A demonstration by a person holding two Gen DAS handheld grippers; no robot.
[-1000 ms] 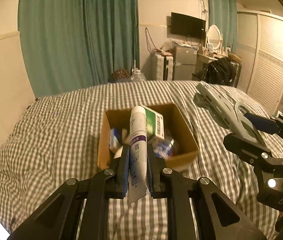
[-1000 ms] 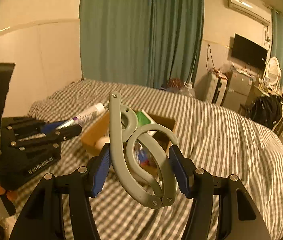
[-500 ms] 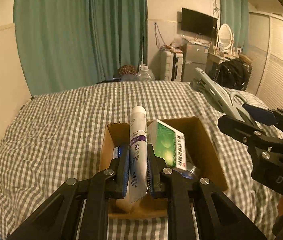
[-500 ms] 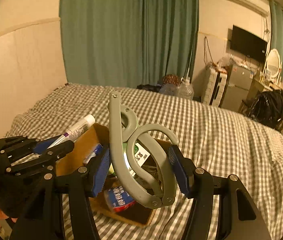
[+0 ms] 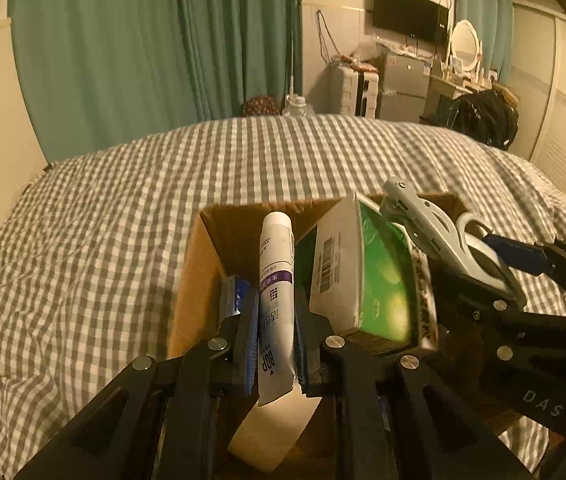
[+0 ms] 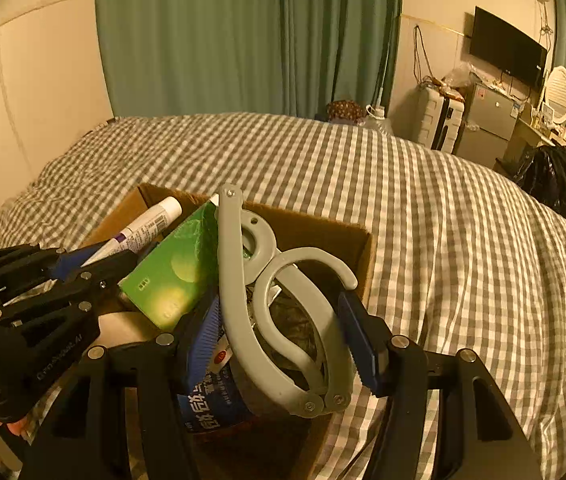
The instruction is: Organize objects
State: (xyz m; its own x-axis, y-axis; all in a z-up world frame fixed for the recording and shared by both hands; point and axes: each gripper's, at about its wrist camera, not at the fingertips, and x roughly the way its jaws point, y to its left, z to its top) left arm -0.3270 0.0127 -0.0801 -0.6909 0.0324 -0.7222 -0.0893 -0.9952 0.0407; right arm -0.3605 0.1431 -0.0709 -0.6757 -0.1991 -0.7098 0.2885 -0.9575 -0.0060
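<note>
Clamped between the blue ribbed pads of the left gripper [image 5: 276, 320] is a white squeeze tube [image 5: 275, 280], smooth and cylindrical, with a purple band and a flat crimped tail; its round cap is pointed forward over the open cardboard box [image 5: 195, 276]. A grey plastic folding hanger [image 6: 283, 316] is pinched in the right gripper [image 6: 283, 340], its curved hook and ring-shaped joint being fastened with small rivets and held above the right half of the box. Both tools are thus closed on their loads, directly over the box.

One box of plain brown corrugated card is seen, square and open-topped. Inside it, one glossy green carton [image 5: 367, 276] with a barcode on its pale side is leaned upright, one blue packet with white characters [image 6: 211, 396] is lodged near the front, a blue-and-silver packet [image 5: 237, 294] is tucked against the left wall, and one pale roll [image 5: 271, 432], apparently tape, is laid at the near edge. What fills the dark right part cannot be told.

The box is set on a bed covered by a soft, wrinkled grey-and-white gingham sheet [image 6: 443, 216]. Behind the bed, pleated teal curtains [image 5: 155, 48] are hung, and one wall-mounted television [image 6: 507, 52], one pale suitcase [image 6: 439, 120] and one oval mirror [image 5: 465, 46] are ranged along the far wall. A dark bag [image 6: 559, 180] is slumped at the right.
</note>
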